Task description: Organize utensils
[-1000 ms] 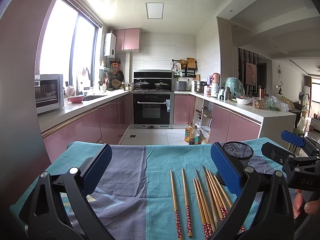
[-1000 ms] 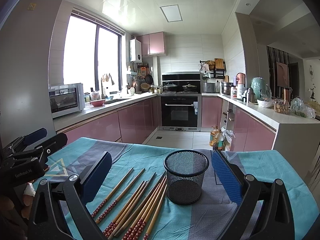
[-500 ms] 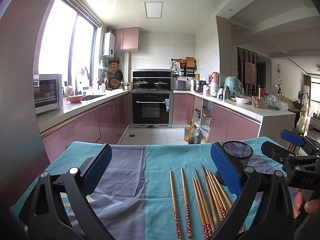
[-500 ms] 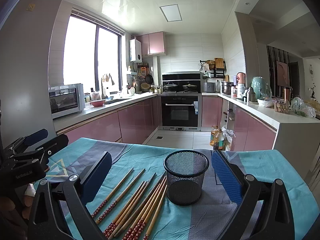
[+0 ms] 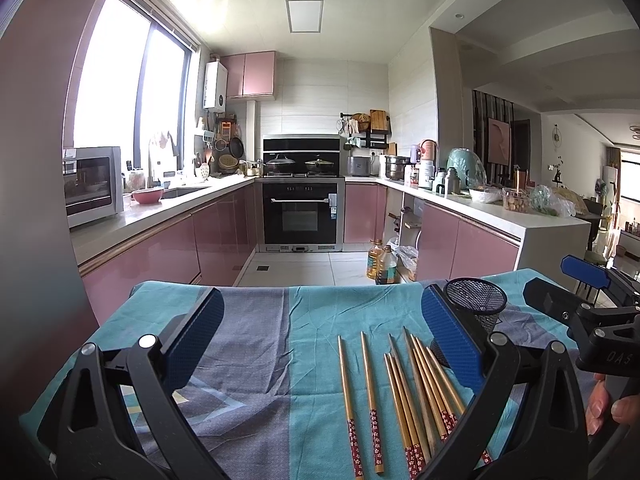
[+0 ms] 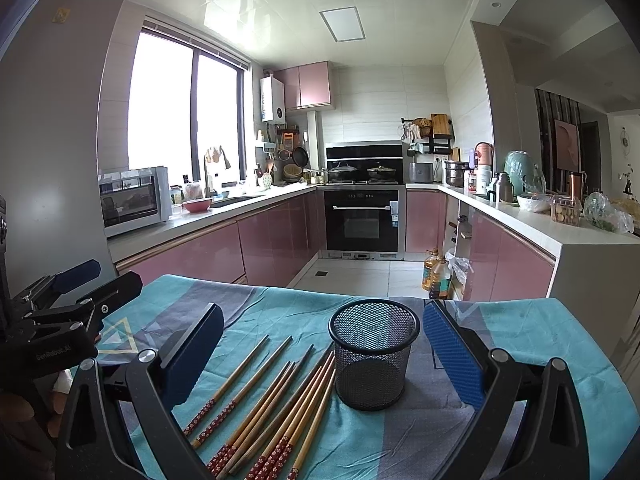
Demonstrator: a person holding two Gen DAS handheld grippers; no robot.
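A: Where does the work stand?

B: Nothing is picked up yet. The chopsticks (image 6: 276,404) lie flat in a loose fan on the cloth (image 6: 540,344), red ends nearest the person. The cup (image 6: 374,354) stands upright just right of them and looks empty.

A: And the grippers?

B: The left gripper (image 5: 320,344) and the right gripper (image 6: 320,354) both hover with jaws wide apart, holding nothing.

A: How should the person go about it?

B: Probably take one stick at the fan's edge, where its neighbours are clear, and grip it near mid-length. Then tilt it upright over the cup and release it low. The light mesh could tip if it is knocked.
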